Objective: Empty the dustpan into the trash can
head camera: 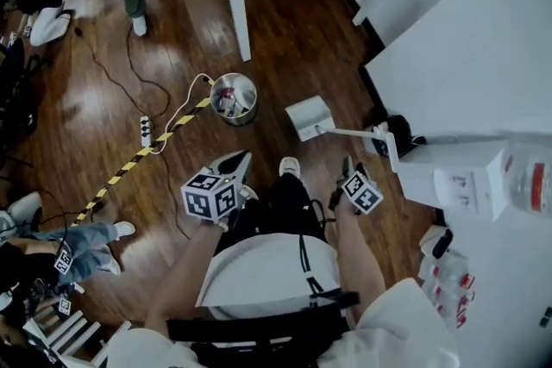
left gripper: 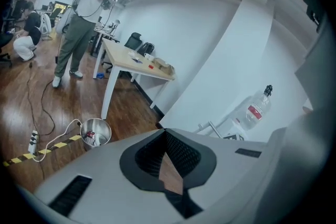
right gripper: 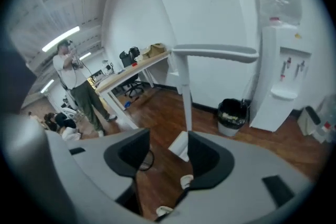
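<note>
My left tongs [head camera: 235, 159] are closed, pads meeting at the tips with only a sliver of floor showing through lower down, and nothing is in them. In the left gripper view they [left gripper: 160, 135] point past the steel trash can [left gripper: 96, 132], which sits on the wooden floor [head camera: 285, 47] near one leg of the table [left gripper: 122, 59].

My right tongs [head camera: 347, 171] stand open and empty. In the right gripper view the pads are apart [right gripper: 168, 140], and the white dustpan [right gripper: 180, 145] shows in the gap, out on the floor beyond them and not in the grip. Its long handle [right gripper: 185, 97] rises upright and ends in a crossbar above.

From the head view, the dustpan [head camera: 309, 116] rests on the floor just ahead of my feet, to the right of the trash can [head camera: 234, 98] and apart from it. Its handle [head camera: 362, 134] reaches toward the black bin [head camera: 401, 134] beside the water dispenser [head camera: 453, 177]. The trash can holds some litter — red and white bits.
</note>
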{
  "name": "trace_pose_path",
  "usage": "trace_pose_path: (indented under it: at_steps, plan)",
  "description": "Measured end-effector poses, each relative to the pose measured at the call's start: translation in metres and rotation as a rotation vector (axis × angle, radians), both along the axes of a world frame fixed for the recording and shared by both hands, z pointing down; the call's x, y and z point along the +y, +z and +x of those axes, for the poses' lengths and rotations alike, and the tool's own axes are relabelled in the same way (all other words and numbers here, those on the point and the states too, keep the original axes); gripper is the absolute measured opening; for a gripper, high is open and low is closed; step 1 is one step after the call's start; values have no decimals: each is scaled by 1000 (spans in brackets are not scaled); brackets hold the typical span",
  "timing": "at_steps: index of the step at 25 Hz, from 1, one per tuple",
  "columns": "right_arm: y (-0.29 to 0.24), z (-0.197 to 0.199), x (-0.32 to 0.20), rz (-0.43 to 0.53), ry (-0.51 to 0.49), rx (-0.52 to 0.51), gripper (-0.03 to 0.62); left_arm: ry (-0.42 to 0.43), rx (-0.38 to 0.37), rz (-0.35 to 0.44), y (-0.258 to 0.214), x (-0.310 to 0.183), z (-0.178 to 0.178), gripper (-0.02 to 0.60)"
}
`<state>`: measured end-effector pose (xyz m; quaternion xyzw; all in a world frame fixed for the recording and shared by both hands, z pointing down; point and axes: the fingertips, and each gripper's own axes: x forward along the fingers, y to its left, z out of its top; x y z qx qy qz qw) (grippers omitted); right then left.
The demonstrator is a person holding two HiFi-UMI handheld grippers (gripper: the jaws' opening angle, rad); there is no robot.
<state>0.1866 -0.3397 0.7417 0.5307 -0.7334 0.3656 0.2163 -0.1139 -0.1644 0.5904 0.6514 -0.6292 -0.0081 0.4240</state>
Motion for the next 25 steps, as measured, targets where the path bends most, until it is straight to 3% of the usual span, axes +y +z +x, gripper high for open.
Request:
trace_pose_path:
  at_steps: [6, 13, 19, 25]
  plan:
    - [-86, -85, 29, 71, -268, -95, 11, -88, 27, 97, -22, 16, -8, -11]
    - [-173, -133, 61, 216, -632, -189, 0, -205, -52, 181, -61, 41, 17, -12]
    - [-227, -95, 115, 300, -850, -264, -2, -311, -122, 213, -89, 77, 85, -12]
    - [-257, -25, 148, 340, -963, -323, -2, -364, -144, 219, -115, 107, 185, -11]
